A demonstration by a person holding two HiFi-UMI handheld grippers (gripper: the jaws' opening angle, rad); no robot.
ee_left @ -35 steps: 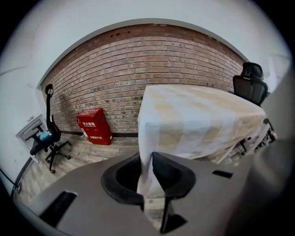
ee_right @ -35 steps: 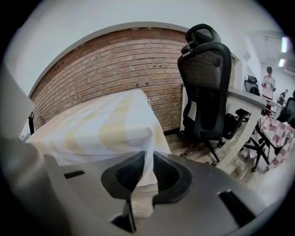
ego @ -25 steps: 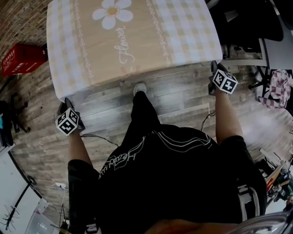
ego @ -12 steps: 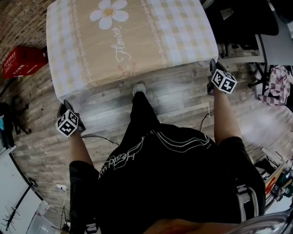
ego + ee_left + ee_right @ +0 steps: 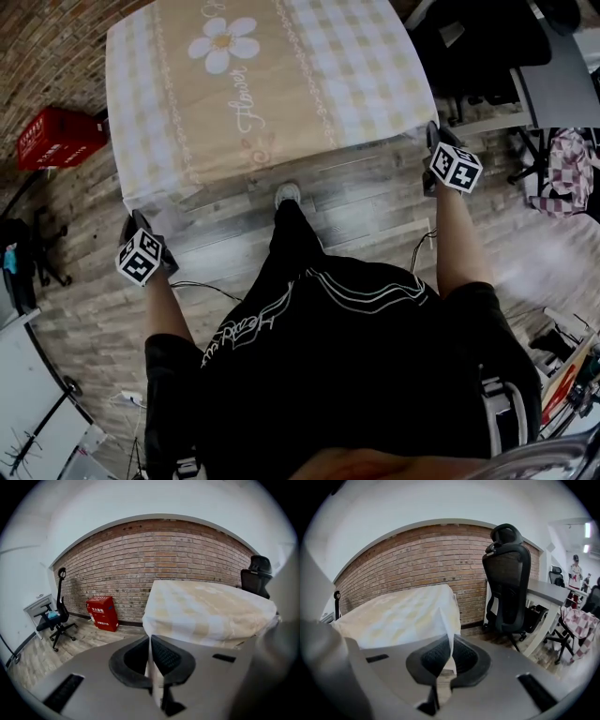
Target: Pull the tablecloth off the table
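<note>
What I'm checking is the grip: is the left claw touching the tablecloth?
Touching. The left gripper view shows the left claw shut on a corner of the tablecloth.

One checked tablecloth at twelve o'clock, printed with one white daisy. Two grippers: the left gripper at eight o'clock, the right gripper at two o'clock. One red box at ten o'clock. Two black office chairs: one chair at nine o'clock, one chair at one o'clock. One white shoe, centre.
</note>
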